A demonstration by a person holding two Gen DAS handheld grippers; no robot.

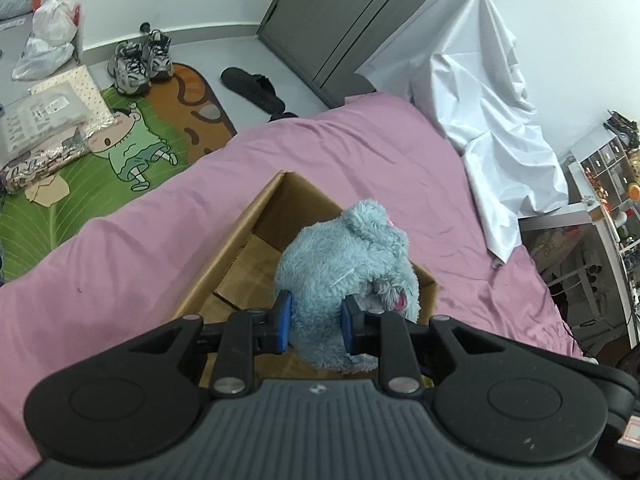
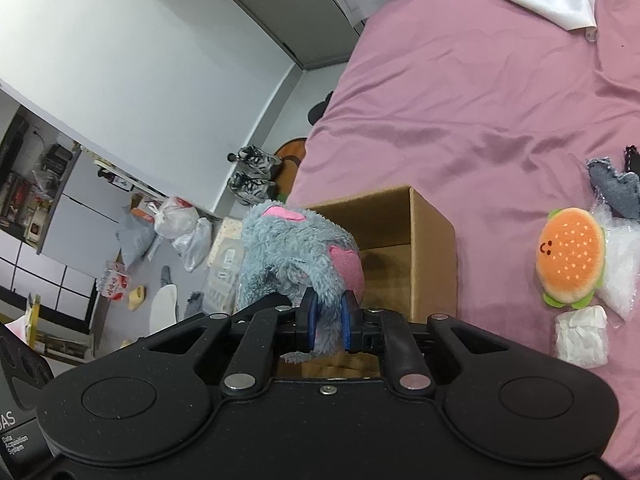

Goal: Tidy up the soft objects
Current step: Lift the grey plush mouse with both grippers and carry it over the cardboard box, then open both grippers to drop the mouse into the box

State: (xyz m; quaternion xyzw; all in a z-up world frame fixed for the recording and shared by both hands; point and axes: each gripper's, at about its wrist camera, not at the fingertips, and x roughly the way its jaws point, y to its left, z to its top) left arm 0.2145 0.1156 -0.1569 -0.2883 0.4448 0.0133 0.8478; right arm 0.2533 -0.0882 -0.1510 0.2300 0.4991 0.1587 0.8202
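Plush: I see 1 blue-grey fuzzy toy (image 1: 348,264) with pink patches, held up over the open box, gripped from 2 sides.
Left tongs (image 1: 316,322): clamped on the plush; both blue pads press into its fur (the body bulges out beyond them).
Right tongs (image 2: 329,320): also clamped on the plush, pinching a narrower flap of fur between the blue pads.
Box (image 1: 240,248): brown cardboard, open at the top, sitting on the bed; from my left camera I can see its bare bottom flaps beside the plush.
Plush versus box: the toy hangs over the opening; whether it touches the rim I cannot tell.
Bed (image 1: 132,256): pink sheet, wrinkled, with a white cloth (image 1: 492,112) draped at its far end.
Burger (image 2: 570,256): 1 small orange plush with a smiley face, lying on the sheet to the right of the box, well apart from it.
Beside the burger: a clear plastic wrap (image 2: 620,256), a grey fabric piece (image 2: 614,188) and a crumpled white tissue (image 2: 582,336), all on the sheet.
Floor: sneakers (image 1: 140,60), a green cartoon mat (image 1: 100,176) and plastic bags (image 1: 48,36).
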